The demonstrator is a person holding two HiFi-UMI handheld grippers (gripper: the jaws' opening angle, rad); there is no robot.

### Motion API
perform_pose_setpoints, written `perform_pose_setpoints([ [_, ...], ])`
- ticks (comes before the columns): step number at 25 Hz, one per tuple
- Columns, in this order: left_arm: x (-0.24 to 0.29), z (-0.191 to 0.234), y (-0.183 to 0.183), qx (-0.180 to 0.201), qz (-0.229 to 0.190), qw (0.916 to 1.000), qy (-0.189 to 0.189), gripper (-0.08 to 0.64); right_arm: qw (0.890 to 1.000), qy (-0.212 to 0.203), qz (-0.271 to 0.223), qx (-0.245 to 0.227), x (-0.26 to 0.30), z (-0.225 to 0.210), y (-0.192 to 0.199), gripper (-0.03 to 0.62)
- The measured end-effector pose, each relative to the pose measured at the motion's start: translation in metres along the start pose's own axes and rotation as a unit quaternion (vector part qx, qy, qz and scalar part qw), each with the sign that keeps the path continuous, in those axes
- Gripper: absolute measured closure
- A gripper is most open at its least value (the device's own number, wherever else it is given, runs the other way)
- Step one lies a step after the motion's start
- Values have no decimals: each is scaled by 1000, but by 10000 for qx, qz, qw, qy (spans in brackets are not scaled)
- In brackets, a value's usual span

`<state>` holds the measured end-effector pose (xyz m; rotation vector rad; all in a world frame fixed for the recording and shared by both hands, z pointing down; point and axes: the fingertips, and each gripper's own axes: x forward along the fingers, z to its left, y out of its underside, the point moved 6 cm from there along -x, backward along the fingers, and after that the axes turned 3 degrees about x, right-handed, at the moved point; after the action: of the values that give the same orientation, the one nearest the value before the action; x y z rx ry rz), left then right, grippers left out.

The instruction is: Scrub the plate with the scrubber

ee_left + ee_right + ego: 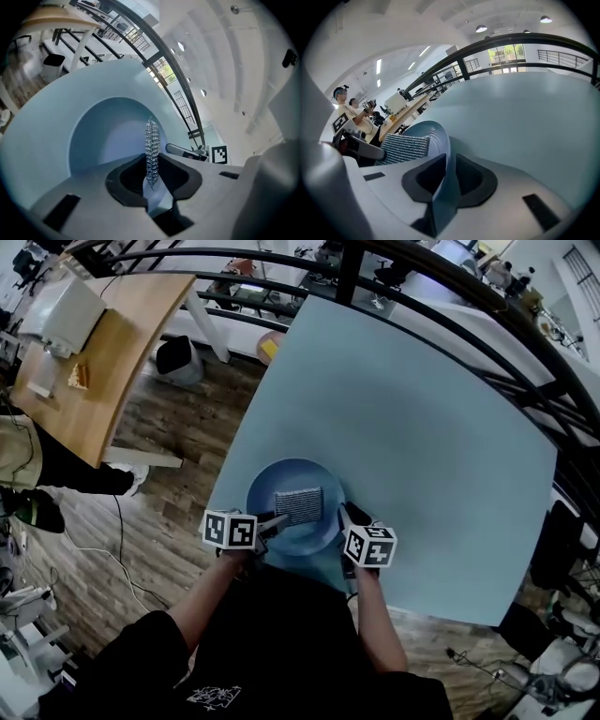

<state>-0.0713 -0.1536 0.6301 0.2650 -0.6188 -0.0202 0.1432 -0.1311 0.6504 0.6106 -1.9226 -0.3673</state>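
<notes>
Hold is set on both sides. In the left gripper view the left tongs pinch the grey woven-mesh rectangular scrubber by its near end. It shows edge-on there, reaching forward over the round blue plate.

In the right gripper view the right tongs are pressed together on the plate's rim, at the plate's right side. The plate sits near the front edge of the pale blue tabletop, just ahead of the person.

From the head view the scrubber lies over the plate's middle. Its long axis runs left to right, from the left tongs toward the right tongs across the dish. Whether the mesh actually touches the plate's surface I cannot tell.

By my reading, the left side must do the rubbing while the right only steadies. Strokes along that axis should stop short of the clamped rim.
</notes>
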Motion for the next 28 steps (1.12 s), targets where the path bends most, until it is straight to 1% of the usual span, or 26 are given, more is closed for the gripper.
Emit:
perform_pose_setpoints([
  [3, 9, -1, 1, -92, 153, 9998, 16, 474, 10000, -40, 31, 14, 0, 1, 0, 545],
  [8, 16, -1, -4, -162, 314, 9993, 73, 474, 10000, -43, 76, 38, 3, 4, -2, 561],
  [10, 20, 0, -4, -262, 360, 9990, 106, 474, 9999, -28, 85, 65, 4, 3, -2, 563],
  [13, 24, 4, -2, -508, 378, 9979, 142, 474, 9999, 16, 61, 109, 5, 3, 0, 566],
  [16, 25, 8, -2, -701, 369, 9968, 144, 474, 9998, 93, -4, 180, 5, 4, 1, 569],
  [19, 27, 9, -4, -792, 327, 9963, 75, 474, 9997, 153, -28, 189, 5, 2, -1, 574],
  [28, 11, 20, -21, -951, -72, 9953, -186, 474, 9996, 245, -20, 137, 3, 4, -1, 575],
])
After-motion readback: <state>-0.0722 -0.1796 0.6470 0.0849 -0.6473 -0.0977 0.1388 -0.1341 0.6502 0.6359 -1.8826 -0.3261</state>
